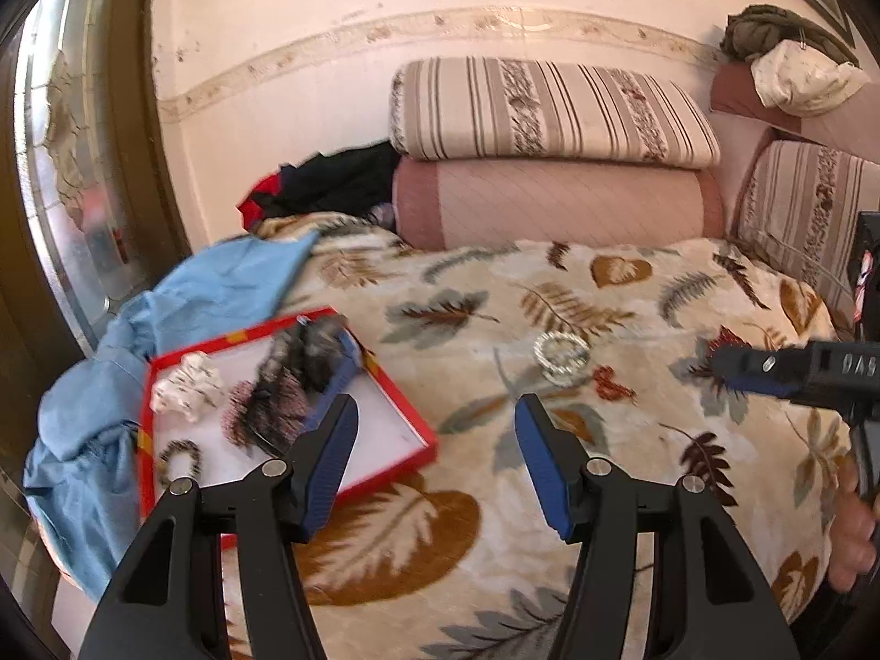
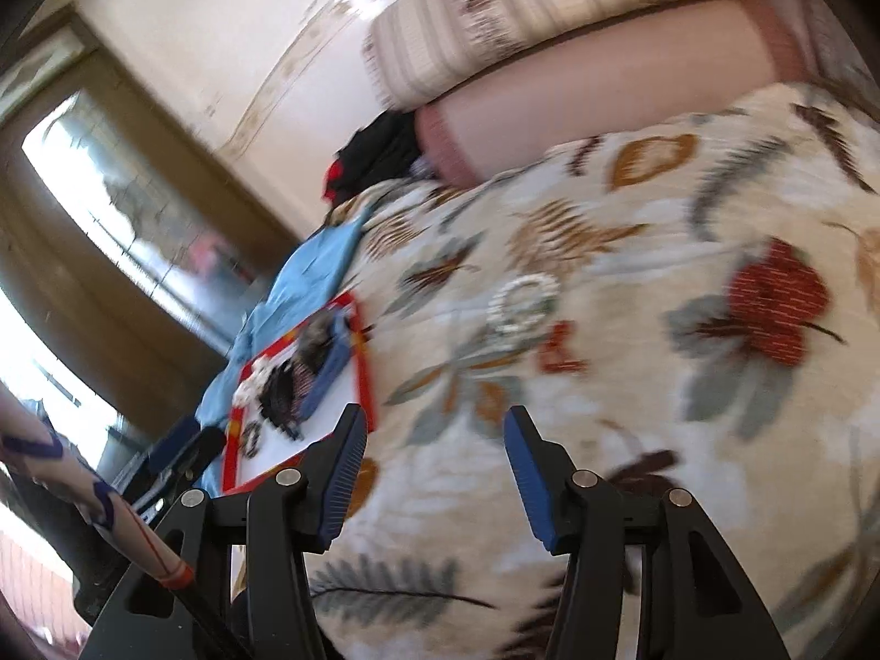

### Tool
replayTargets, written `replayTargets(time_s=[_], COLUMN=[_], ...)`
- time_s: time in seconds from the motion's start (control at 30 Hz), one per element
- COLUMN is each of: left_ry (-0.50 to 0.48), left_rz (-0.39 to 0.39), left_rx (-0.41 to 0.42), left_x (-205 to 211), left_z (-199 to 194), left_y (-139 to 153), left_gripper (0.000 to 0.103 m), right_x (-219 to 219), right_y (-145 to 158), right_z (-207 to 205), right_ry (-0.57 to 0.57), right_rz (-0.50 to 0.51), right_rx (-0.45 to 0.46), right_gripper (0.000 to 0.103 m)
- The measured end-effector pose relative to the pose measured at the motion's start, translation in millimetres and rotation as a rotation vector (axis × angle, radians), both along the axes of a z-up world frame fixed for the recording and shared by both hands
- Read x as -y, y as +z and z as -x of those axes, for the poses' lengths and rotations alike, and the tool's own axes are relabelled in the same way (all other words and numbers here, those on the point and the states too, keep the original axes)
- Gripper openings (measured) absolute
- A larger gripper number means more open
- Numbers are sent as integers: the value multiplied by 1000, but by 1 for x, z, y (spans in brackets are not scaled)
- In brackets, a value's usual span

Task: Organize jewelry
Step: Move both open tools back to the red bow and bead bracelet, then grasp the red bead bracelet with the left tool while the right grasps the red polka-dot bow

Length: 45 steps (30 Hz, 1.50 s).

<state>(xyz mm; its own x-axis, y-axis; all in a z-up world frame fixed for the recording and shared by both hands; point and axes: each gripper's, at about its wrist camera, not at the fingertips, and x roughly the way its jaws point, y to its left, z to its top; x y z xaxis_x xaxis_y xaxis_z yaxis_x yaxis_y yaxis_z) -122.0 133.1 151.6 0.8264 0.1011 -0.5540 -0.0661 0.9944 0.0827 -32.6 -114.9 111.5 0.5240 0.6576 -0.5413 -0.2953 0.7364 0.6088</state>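
A red-rimmed white tray (image 1: 385, 432) lies on the leaf-print blanket at the left. It holds a white scrunchie (image 1: 190, 388), dark fuzzy hair ties (image 1: 308, 352) and a small beaded ring (image 1: 181, 459). A pearly bracelet (image 1: 542, 352) lies apart on the blanket, to the right of the tray. My left gripper (image 1: 437, 407) hovers open near the tray's right corner, nothing between its blue pads. From the right side, a finger (image 1: 770, 371) of my right gripper points toward the bracelet. In the blurred right wrist view, the right gripper (image 2: 434, 415) is open and empty, short of the bracelet (image 2: 498, 302) and the tray (image 2: 363, 363).
A blue cloth (image 1: 192, 302) is bunched against the tray's left and far sides. Striped and pink cushions (image 1: 550, 126) are stacked at the wall, with dark clothes (image 1: 330, 176) beside them. A door (image 1: 82, 165) stands at the left. A hand (image 1: 852, 522) grips the right tool.
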Motion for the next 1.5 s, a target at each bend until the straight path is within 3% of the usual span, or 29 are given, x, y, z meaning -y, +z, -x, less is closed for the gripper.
replayTargets(time_s=[0.4, 0.63, 0.87, 1.03, 1.3, 1.37, 1.43, 1.5], left_ry=[-93, -184, -233, -235, -225, -220, -205, -213], left_rz=[18, 105, 163, 190, 206, 168, 149, 170], left_rx=[-129, -227, -309, -373, -405, -380, -359, -345], left_x=[48, 75, 98, 106, 120, 129, 132, 130], left_z=[-21, -58, -119, -157, -204, -210, -210, -206], left_y=[-30, -50, -80, -106, -130, -133, -134, -132], left_gripper=[59, 59, 58, 47, 43, 35, 13, 7], right_x=[141, 164, 175, 179, 179, 179, 180, 180], right_y=[-32, -39, -44, -49, -53, -54, -55, -57], right_z=[-8, -8, -9, -16, -24, -27, -30, -33], right_ry=[-303, -354, -363, -351, -337, -345, -358, -372], right_rz=[-146, -238, -283, -316, -323, -311, -293, -271], right_rx=[-61, -96, -106, -125, -143, -146, -150, -153], right_gripper=[59, 61, 63, 64, 65, 65, 65, 65])
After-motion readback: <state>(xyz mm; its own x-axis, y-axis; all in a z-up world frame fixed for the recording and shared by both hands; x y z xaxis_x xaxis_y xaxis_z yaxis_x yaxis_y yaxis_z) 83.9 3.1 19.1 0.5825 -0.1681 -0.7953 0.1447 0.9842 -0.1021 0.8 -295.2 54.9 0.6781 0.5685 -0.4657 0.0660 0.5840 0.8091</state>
